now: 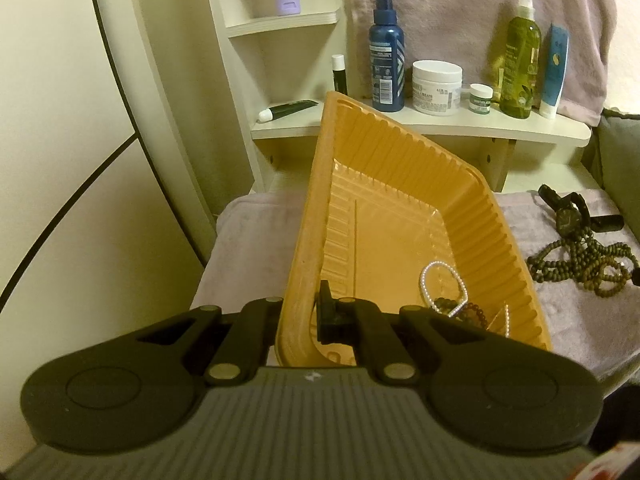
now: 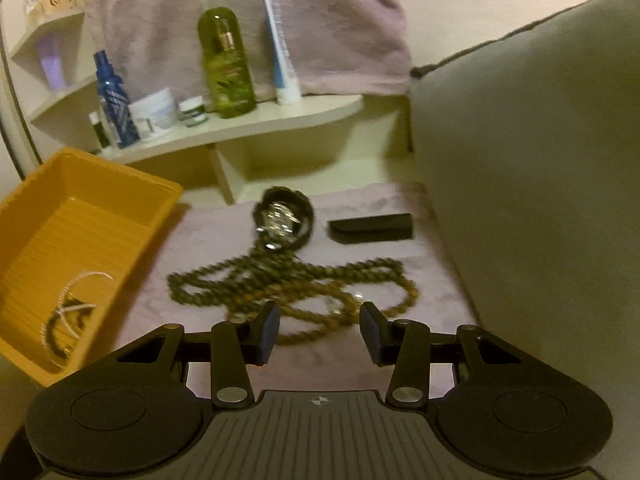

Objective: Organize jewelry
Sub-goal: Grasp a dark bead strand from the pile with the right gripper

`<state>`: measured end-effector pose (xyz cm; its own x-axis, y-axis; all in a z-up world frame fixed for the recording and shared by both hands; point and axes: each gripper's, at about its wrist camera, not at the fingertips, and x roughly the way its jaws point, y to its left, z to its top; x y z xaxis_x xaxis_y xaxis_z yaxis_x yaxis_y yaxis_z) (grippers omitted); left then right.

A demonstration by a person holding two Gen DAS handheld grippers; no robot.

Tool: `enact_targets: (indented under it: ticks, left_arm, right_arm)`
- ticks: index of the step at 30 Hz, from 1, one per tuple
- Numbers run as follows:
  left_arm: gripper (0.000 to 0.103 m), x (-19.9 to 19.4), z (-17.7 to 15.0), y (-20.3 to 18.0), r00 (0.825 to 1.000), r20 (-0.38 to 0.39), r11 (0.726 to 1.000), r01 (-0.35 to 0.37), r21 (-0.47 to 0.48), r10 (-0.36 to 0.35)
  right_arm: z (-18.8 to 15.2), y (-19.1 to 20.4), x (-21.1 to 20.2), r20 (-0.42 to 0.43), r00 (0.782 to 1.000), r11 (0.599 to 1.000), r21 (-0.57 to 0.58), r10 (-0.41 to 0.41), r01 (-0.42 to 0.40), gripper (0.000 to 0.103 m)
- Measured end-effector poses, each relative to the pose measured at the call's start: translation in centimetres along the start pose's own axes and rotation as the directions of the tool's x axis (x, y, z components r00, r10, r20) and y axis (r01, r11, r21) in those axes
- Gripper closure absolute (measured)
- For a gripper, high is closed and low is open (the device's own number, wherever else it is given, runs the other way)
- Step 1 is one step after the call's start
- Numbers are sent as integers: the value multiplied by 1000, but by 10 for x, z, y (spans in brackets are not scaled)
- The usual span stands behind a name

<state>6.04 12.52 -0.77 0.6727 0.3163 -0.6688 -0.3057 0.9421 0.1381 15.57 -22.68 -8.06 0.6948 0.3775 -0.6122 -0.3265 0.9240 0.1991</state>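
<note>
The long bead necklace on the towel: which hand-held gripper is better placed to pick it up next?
Right. The right hand-held gripper is open directly over the bead necklace, its fingers straddling the strands. The left hand-held gripper is shut on the orange tray wall, holding it.

Cream wooden corner shelves are fixed against a pale wall (dimly lit); a grey cushion is seen alongside.
</note>
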Motion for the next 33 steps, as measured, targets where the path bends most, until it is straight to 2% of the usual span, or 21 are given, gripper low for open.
enact_targets:
  ticks: [10, 12, 17, 19, 21, 22, 28, 33]
  left_arm:
    - [99, -1, 1, -4, 1000, -2, 1000, -12, 22, 12]
    - [99, -1, 2, -5, 1000, -2, 1000, -13, 26, 13]
    - [99, -1, 4, -6, 1000, -1, 999, -14, 31, 14]
    - [99, -1, 4, -6, 1000, -1, 999, -13, 32, 13]
    - [99, -1, 4, -6, 1000, -1, 999, -13, 32, 13]
    - [99, -1, 4, -6, 1000, 0, 999, -13, 32, 13]
    - [99, -1, 4, -6, 1000, 1, 999, -12, 33, 12]
    - [99, -1, 4, -5, 1000, 4, 999, -9, 32, 9]
  right_arm:
    - [-7, -7, 20, -18, 1000, 1000, 14, -6, 7, 59]
    - [-5, -7, 26, -28, 1000, 1000, 28, -8, 9, 72]
    - [-4, -13, 38, -38, 999, 993, 115, -21, 25, 78]
    - [-3, -11, 39, -35, 999, 993, 110, -35, 39, 81]
    - [-3, -12, 40, -42, 998, 992, 114, -49, 53, 97]
    - [-3, -14, 39, -44, 998, 990, 131, -42, 47, 97]
    - [2, -11, 12, 22, 999, 996, 86, -39, 37, 97]
    - [22, -3, -22, 126, 992, 1000, 6, -28, 27, 97]
